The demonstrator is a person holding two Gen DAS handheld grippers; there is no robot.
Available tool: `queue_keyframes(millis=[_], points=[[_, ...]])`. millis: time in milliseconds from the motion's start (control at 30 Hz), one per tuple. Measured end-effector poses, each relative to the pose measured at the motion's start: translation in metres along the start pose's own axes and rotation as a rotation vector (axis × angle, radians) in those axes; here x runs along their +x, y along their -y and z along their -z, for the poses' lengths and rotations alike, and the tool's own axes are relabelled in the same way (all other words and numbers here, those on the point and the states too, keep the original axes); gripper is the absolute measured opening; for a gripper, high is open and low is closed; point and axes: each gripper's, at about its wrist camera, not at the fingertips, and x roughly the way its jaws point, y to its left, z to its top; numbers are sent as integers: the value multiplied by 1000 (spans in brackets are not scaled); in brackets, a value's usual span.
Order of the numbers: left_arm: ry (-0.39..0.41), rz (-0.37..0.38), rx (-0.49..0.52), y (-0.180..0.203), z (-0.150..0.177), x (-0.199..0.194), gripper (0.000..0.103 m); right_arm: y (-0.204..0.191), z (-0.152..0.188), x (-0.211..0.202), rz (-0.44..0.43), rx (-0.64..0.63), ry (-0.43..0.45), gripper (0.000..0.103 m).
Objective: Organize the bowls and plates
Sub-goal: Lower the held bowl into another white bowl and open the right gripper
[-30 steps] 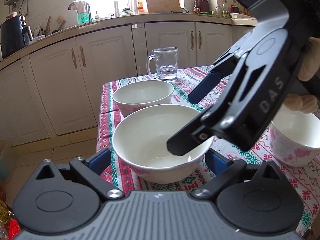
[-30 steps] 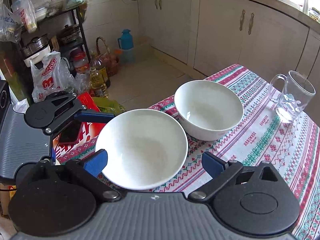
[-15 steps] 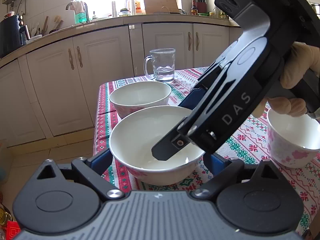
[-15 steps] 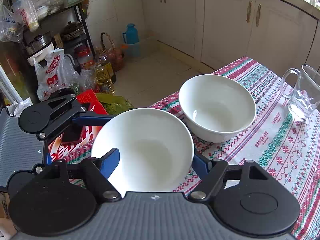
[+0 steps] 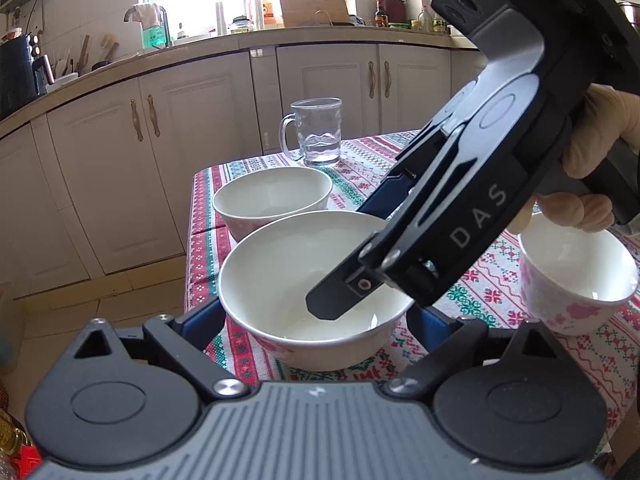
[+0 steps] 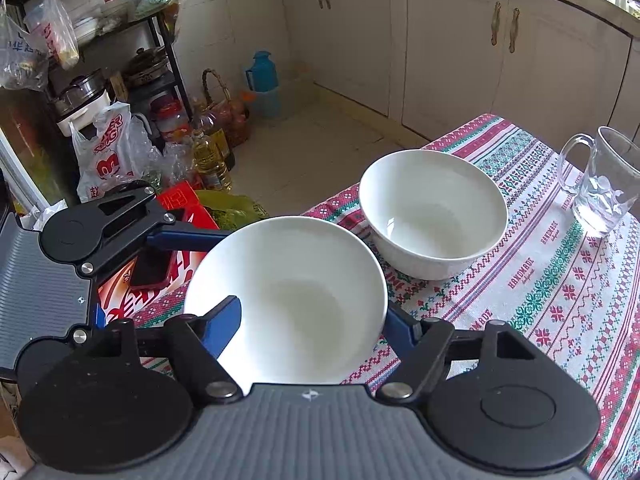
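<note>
At the table's left edge sits the near bowl (image 5: 304,280), glazed china: stiff, slick, breakable, fairly heavy. My right gripper (image 6: 312,320) pinches its wall, one finger inside, one outside. My left gripper (image 5: 316,320) straddles it at mid-width; whether its pads press, I cannot tell. A second bowl (image 6: 432,212) stands just beyond.

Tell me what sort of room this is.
A home kitchen, most likely. A counter with a sink faucet and a knife block runs over cream cabinets, and white bowls sit on a table with a patterned cloth.
</note>
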Motion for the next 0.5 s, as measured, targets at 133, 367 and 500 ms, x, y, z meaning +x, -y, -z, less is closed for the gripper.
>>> queue_keyframes(millis=[133, 367, 500], points=[[6, 11, 15, 7, -6, -11, 96, -3, 4, -14, -1, -3, 8, 80], [14, 26, 50, 28, -15, -34, 96, -15, 16, -51, 8, -8, 37, 80], [24, 44, 71, 42, -20, -46, 96, -21, 25, -74, 19, -8, 60, 80]])
